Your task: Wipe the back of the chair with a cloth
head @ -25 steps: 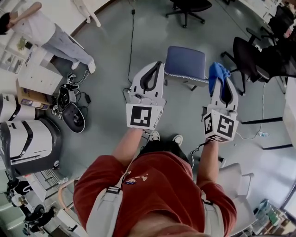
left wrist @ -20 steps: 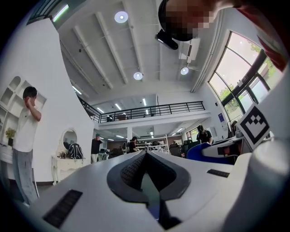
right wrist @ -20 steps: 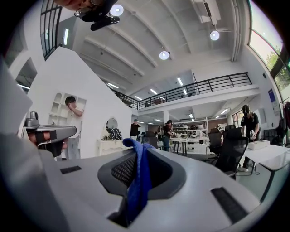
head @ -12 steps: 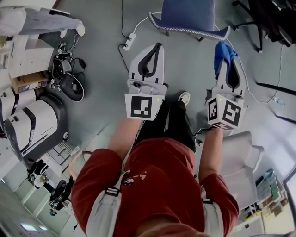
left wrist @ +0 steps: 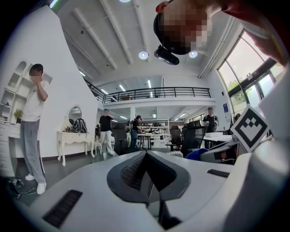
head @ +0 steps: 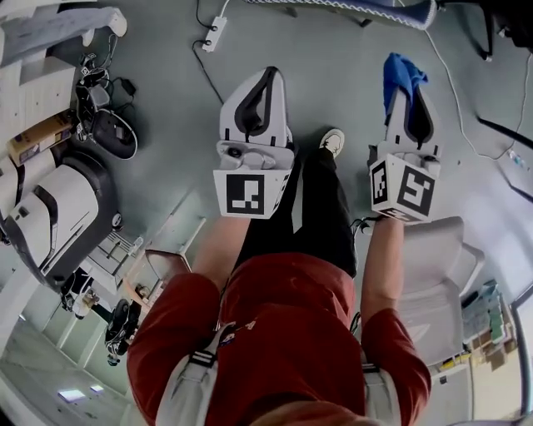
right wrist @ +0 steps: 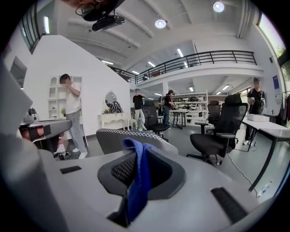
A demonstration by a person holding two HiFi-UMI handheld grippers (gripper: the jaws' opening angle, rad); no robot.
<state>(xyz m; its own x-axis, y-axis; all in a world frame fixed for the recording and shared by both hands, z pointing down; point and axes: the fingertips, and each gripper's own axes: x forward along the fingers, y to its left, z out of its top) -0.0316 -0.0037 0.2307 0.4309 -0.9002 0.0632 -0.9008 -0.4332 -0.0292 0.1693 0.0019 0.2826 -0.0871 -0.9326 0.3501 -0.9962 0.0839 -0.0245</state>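
The chair, with a blue-grey back and a patterned rim, shows only as a strip (head: pixel 366 7) at the top edge of the head view. In the right gripper view the chair (right wrist: pixel 129 137) stands just past the jaws. My right gripper (head: pixel 403 76) is shut on a blue cloth (head: pixel 401 73), and the cloth (right wrist: pixel 138 181) hangs down between the jaws of the right gripper (right wrist: pixel 136 152). My left gripper (head: pixel 268 76) is held beside it at the same height. In its own view the left gripper (left wrist: pixel 146 155) is shut with nothing in it.
A black office chair (right wrist: pixel 217 133) stands to the right, with a desk (right wrist: pixel 272 131) beyond it. A person in white (right wrist: pixel 72 111) stands at the left. On the floor lie a power strip (head: pixel 215 32) and bags (head: pixel 112 133). A white chair (head: pixel 429 274) is beside my right arm.
The chair has slid from the upper middle of the head view to its top edge. Both grippers keep their places side by side, and the cloth stays in the right one.
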